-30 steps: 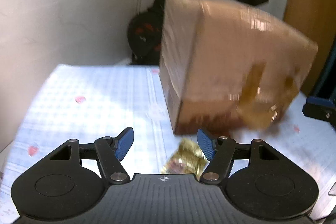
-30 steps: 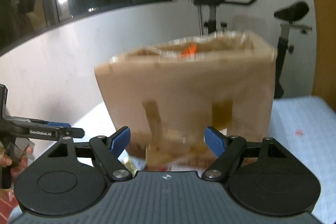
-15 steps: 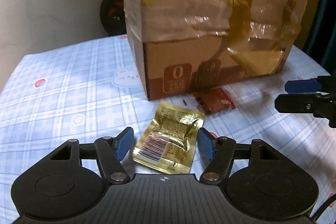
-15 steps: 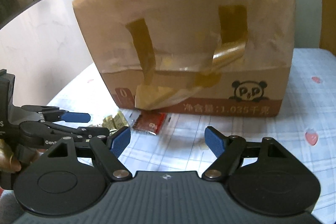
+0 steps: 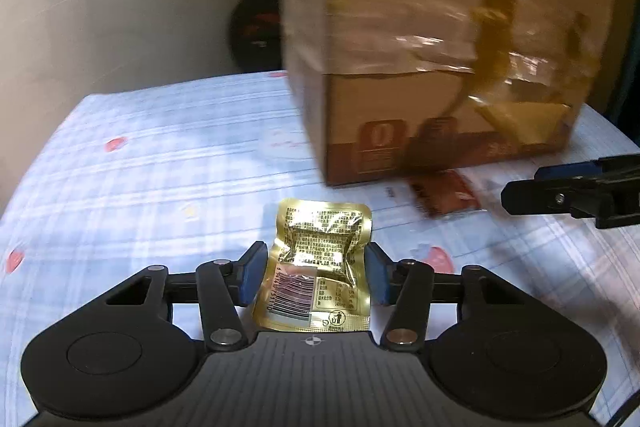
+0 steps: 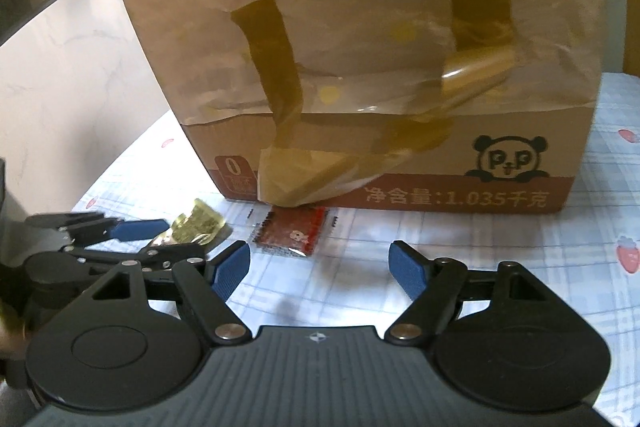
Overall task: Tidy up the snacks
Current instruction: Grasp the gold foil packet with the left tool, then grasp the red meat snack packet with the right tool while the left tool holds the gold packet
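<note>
A gold foil snack packet (image 5: 318, 267) lies flat on the checked tablecloth between the blue pads of my left gripper (image 5: 316, 277), which is open around it; whether the pads touch it I cannot tell. The packet also shows in the right wrist view (image 6: 198, 225). A red snack packet (image 6: 294, 233) lies in front of the tall taped cardboard box (image 6: 360, 67), ahead and slightly left of my right gripper (image 6: 320, 267), which is open and empty. The red packet (image 5: 446, 193) and box (image 5: 440, 47) also show in the left wrist view.
The tablecloth (image 5: 140, 167) is pale blue checked with red strawberry prints. A white wall (image 5: 120, 7) and an exercise bike (image 5: 256, 27) stand behind the table. My right gripper's fingertip (image 5: 560, 183) reaches in from the right in the left wrist view.
Both grippers came down from the lifted box toward the table. The left gripper moved forward over the gold packet and its pads narrowed around it. The right gripper neared the red packet.
</note>
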The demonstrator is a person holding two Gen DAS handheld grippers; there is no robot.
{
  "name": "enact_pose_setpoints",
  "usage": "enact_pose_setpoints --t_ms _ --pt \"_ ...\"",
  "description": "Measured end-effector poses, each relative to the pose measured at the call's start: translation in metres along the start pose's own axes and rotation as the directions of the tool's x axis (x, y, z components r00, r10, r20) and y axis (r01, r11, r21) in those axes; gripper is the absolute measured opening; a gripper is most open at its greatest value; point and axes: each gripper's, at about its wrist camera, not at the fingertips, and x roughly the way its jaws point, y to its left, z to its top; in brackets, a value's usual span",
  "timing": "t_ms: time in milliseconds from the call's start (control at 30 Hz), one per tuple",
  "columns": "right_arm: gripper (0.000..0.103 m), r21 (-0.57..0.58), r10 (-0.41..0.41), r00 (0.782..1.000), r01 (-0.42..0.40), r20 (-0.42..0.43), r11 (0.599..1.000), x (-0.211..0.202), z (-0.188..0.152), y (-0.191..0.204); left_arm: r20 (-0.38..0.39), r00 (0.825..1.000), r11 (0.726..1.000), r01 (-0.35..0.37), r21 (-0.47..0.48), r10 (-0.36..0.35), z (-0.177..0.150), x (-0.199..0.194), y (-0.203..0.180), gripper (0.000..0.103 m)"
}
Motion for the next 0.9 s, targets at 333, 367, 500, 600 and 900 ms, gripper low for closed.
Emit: enact_pose_setpoints --t_ms 333,367,500,600,900 --pt "0.079 -0.005 -0.079 0.996 0.079 -0.039 0.997 0.047 0.010 0.034 0.022 0.998 0.986 -0.056 -0.158 0.061 -0.019 -0.021 0.023 0.055" --pt "0.079 -0.010 -0.098 0.994 0.098 -0.040 0.995 0.052 0.010 0.038 0.026 0.998 0.985 -0.059 -0.161 0.064 -0.020 -0.023 0.023 0.055" --pt "0.081 -0.027 -0.178 0.984 0.178 -0.027 0.984 0.067 0.012 0.052 0.048 0.996 0.979 -0.068 -0.193 0.079 -0.021 -0.023 0.022 0.055" --pt "0.082 -0.090 -0.245 0.969 0.243 -0.012 0.966 0.078 0.010 0.063 0.054 0.995 0.977 -0.070 -0.202 0.083 -0.023 -0.022 0.021 0.055" --pt "0.057 -0.138 -0.238 0.971 0.236 0.000 0.962 0.055 0.002 0.057 0.067 0.994 0.975 -0.065 -0.213 0.081 -0.026 -0.025 0.022 0.056"
